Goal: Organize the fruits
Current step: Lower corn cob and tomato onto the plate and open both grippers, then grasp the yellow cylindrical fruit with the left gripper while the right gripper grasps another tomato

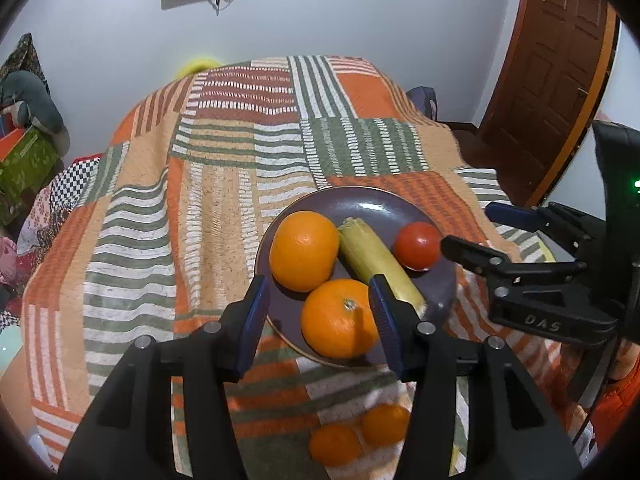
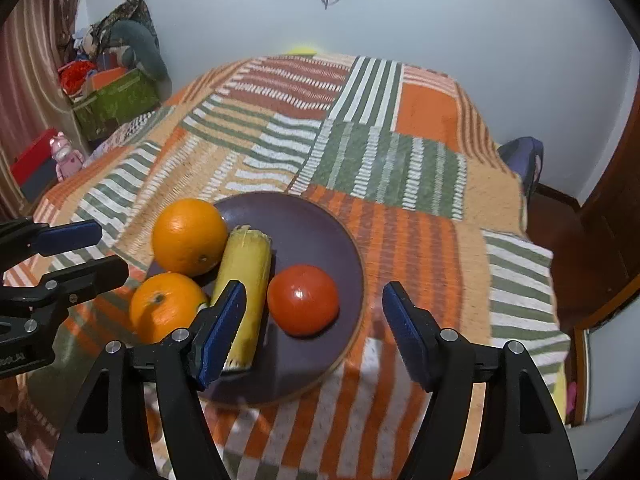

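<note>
Fruits were found mostly gathered on a dark purple plate (image 2: pixel 320 216) set on the patchwork-striped tablecloth (image 2: pixel 400 160): a far orange (image 2: pixel 189 237), a near orange (image 2: pixel 166 307), a husked corn cob (image 2: pixel 246 280) lying between the oranges and a tomato (image 2: pixel 303 300). In the left wrist view two smaller oranges (image 1: pixel 360 432) were noted on the cloth, off the plate and close to the table's near edge.

The left gripper (image 1: pixel 316 320) was held above the near orange, jaws apart, nothing between them. The right gripper (image 2: pixel 314 328) was held over the tomato side of the plate, jaws likewise apart and empty. Whether either blue pad was touching fruit could not be told.

Risks were judged as follows:
- Round fruit was expected to roll if nudged by one pad before the other closed; the near orange sat at the plate's rim and could be pushed off it.
- The tomato was judged soft; an overtight squeeze could split it.
- The corn cob was resting against both oranges, so lifting either could set it rolling.
- The two grippers were working near each other over one plate; a collision was thought possible.
- The loose small oranges could be knocked off the table.
</note>
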